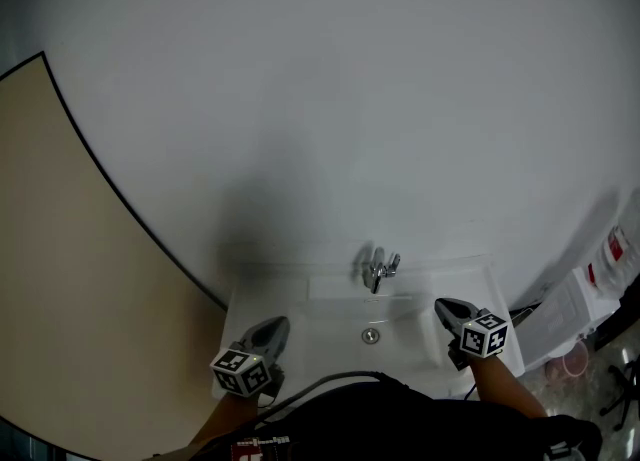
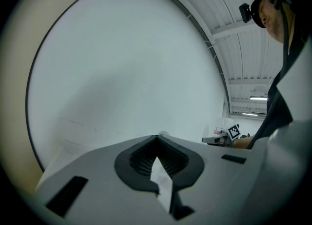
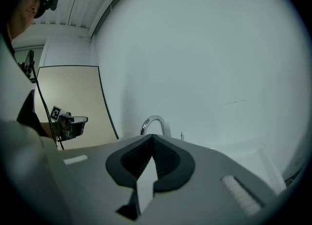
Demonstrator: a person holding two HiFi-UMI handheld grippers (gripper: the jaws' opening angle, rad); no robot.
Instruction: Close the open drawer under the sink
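Two grippers hovered over the front rim of a white sink [image 1: 325, 321] in the head view, the left gripper [image 1: 272, 327] at the left corner and the right gripper [image 1: 445, 307] at the right, with a chrome faucet [image 1: 378, 271] and the drain [image 1: 371, 335] between them. A plain white wall [image 1: 330, 99] filled most of the frame, and a beige panel [image 1: 60, 249] stood at the left. The open drawer was not visible; it presumably lay below the sink, hidden by the basin and the person's dark clothing. In the left gripper view, the jaws were pressed together at the tips, holding nothing and pointing at the bare wall. In the right gripper view, the jaws were likewise fully closed and empty, aimed past the curved faucet spout. The drawer would probably be rigid and slide on runners with some resistance. It likely needs no grasp, only a steady push with closed tips near the middle of its front panel, so it does not skew.
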